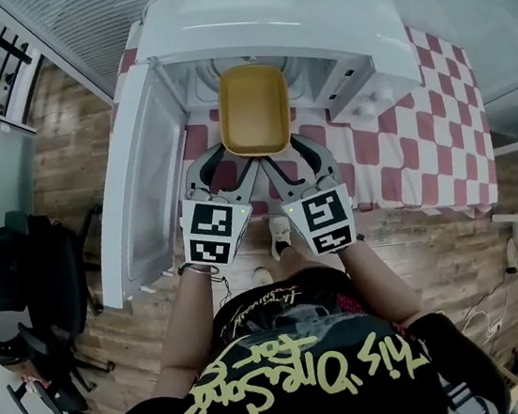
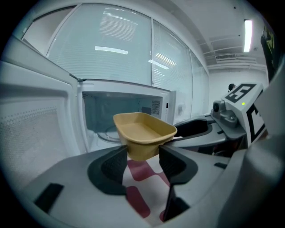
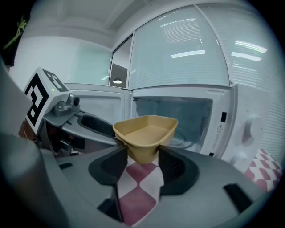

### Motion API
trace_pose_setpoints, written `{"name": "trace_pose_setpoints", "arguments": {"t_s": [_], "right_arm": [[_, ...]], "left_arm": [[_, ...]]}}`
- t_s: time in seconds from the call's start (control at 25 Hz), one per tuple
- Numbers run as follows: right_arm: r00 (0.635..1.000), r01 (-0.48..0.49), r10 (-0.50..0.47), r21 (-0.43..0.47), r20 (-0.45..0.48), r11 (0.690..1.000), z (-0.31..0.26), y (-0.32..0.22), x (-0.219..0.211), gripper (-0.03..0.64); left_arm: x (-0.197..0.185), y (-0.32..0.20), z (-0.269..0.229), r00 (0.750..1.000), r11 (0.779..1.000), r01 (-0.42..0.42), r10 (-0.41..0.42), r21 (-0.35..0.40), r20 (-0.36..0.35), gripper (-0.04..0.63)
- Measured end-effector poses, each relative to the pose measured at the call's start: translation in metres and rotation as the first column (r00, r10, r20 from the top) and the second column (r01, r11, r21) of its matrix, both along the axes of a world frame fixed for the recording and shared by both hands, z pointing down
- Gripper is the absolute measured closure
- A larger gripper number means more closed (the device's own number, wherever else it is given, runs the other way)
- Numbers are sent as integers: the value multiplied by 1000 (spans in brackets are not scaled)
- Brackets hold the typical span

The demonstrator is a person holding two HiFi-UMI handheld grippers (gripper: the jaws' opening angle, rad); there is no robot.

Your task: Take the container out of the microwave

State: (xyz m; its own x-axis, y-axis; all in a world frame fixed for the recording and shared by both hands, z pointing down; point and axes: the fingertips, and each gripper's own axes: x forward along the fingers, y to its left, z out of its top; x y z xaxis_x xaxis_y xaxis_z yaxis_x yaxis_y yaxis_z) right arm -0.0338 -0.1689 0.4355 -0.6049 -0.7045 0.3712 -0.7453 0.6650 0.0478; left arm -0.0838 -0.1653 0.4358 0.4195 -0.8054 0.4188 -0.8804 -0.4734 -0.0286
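I log one checked-cloth table carrying the microwave; bare cloth shows right of and in front of the microwave.

In the head view the microwave is cut off by the top edge, and its inside is largely hidden behind the container. In both gripper views the container's lower sides are covered by the jaws. The label on the microwave cannot be read.

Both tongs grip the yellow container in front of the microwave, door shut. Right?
No: the door is open, swung out to the left, as the head view shows. The rest holds: left tongs and right tongs both grip the yellow container in front of the microwave.
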Motion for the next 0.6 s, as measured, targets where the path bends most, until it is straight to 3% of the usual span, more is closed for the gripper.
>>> {"name": "trace_pose_setpoints", "arguments": {"t_s": [0.6], "right_arm": [[1000, -18, 18, 23, 3, 1000, -7, 52, -3, 399]], "left_arm": [[-3, 51, -7, 1000, 1000, -17, 17, 25, 9, 368]]}}
